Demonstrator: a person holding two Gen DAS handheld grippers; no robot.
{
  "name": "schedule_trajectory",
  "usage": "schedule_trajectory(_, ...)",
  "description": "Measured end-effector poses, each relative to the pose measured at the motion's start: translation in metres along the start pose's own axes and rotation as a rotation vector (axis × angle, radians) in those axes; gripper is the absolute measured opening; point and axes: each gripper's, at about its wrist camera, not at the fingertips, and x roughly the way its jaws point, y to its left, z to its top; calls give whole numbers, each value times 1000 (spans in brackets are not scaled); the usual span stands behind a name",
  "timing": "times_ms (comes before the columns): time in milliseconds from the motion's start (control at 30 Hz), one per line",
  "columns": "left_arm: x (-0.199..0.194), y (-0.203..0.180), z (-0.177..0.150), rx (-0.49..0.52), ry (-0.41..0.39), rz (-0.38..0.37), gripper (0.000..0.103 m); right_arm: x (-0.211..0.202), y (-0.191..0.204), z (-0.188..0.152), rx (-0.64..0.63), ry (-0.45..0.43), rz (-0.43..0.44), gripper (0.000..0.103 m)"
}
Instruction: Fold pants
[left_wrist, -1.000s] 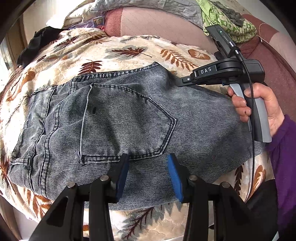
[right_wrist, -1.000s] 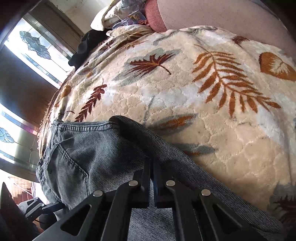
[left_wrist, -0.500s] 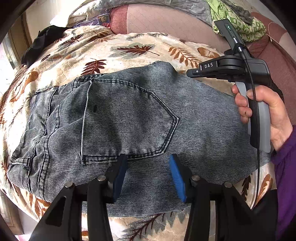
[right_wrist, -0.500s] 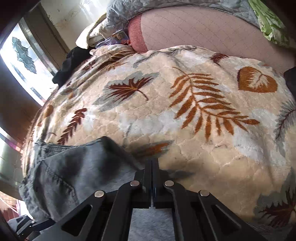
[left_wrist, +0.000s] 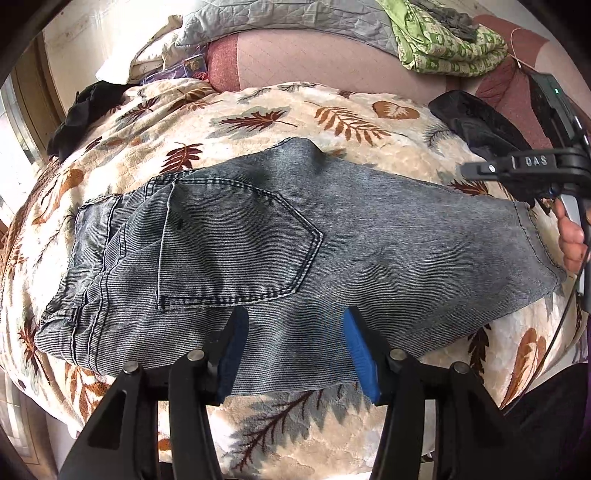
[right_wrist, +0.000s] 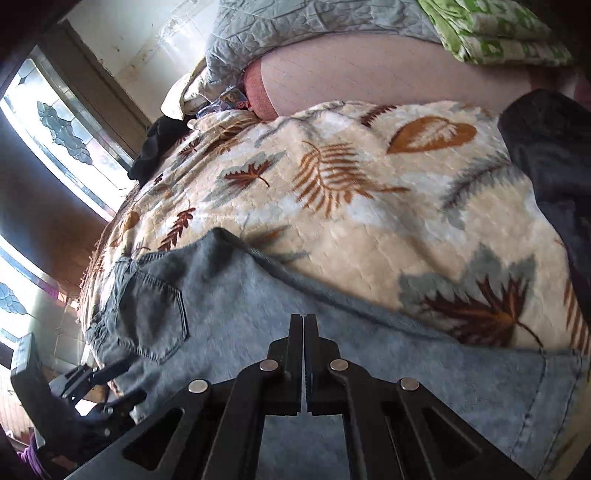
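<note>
Lying folded on the blanket (left_wrist: 332, 435), the jeans (left_wrist: 295, 240) sat under the opening, empty left gripper (left_wrist: 291, 332); the right gripper (right_wrist: 303, 325), at three o'clock, was closed, empty.

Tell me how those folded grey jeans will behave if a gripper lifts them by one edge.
The jeans will probably flop and sag: they drape over the blanket's bumps. The layers may slide apart and undo the fold. They are likely fairly heavy, being stacked denim.
</note>
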Motion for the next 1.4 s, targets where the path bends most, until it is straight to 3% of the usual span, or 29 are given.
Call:
schedule_trajectory(167, 10, -11, -6, -4, 30, 19, 55, -5, -29, -41, 28, 63, -105, 1)
schedule_trajectory(300, 20, -13, -10, 0, 40, 79, 55, -2, -72, -61, 85, 86, -286, 2)
schedule_trajectory(367, 24, -12, -10, 6, 49, 96, 55, -16, -94, -67, 149, 52, -227, 2)
schedule_trajectory(467, 18, -13, -10, -8, 48, 114, 55, -45, -101, -76, 171, -9, -343, 5)
schedule_trajectory(567, 9, -23, -9, -12, 33, 88, 55, -68, -89, -91, 169, -44, -158, 5)
schedule_trajectory(700, 4, -51, -6, 45, 17, 50, 55, -63, -49, -115, 98, -23, -50, 5)
schedule_trajectory(833, 19, -66, -8, 80, 58, 86, 56, -38, -38, -140, 60, 72, -163, 3)
schedule_trajectory(900, 27, -63, -11, 76, 85, 89, 56, -43, -56, -146, 117, 60, -116, 3)
schedule_trajectory(967, 26, -62, -12, 81, 75, 79, 56, -56, -76, -151, 169, 40, -136, 2)
schedule_trajectory(1033, 24, -64, -12, 88, 78, 86, 56, -62, -98, -159, 260, 49, -53, 2)
schedule_trajectory(1100, 24, -64, -11, 82, 81, 88, 56, -68, -106, -163, 291, 43, -41, 2)
schedule_trajectory(1200, 18, -65, -11, 76, 72, 91, 56, -82, -93, -162, 249, -3, -121, 2)
schedule_trajectory(1400, -15, -69, -5, 61, -30, 59, 56, -118, -69, -143, 203, -195, -161, 3)
